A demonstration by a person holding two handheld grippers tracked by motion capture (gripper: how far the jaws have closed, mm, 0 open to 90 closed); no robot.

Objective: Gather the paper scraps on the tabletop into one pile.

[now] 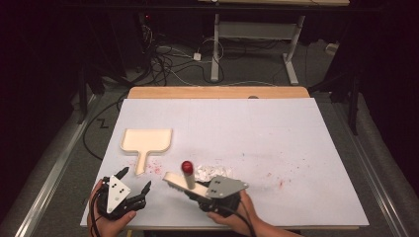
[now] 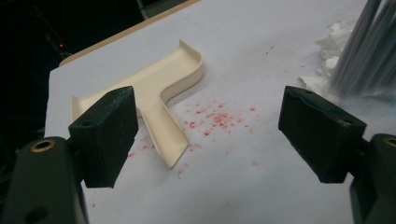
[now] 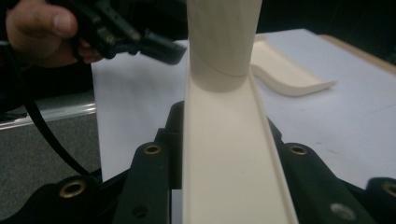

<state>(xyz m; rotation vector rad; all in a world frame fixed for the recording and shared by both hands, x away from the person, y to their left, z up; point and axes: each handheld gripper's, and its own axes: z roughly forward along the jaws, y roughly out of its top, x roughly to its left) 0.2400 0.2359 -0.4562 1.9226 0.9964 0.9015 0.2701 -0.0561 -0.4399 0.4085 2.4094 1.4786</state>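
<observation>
Right gripper [image 1: 193,190] low at table's [image 1: 296,148] near edge, clenched on cream plastic brush [image 1: 184,180], red-tipped handle up. Left gripper [image 1: 134,178] released, facing flat cream dustpan [image 1: 146,140].

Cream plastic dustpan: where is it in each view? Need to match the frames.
High view: the cream plastic dustpan lies flat left of centre on the white table cover, handle toward the person.
Left gripper view: upper left, its handle runs down between the open jaws of the left gripper.
Right gripper view: upper right, beyond the cream brush clamped in the right gripper.
Shared landmark: the dustpan's handle.
</observation>
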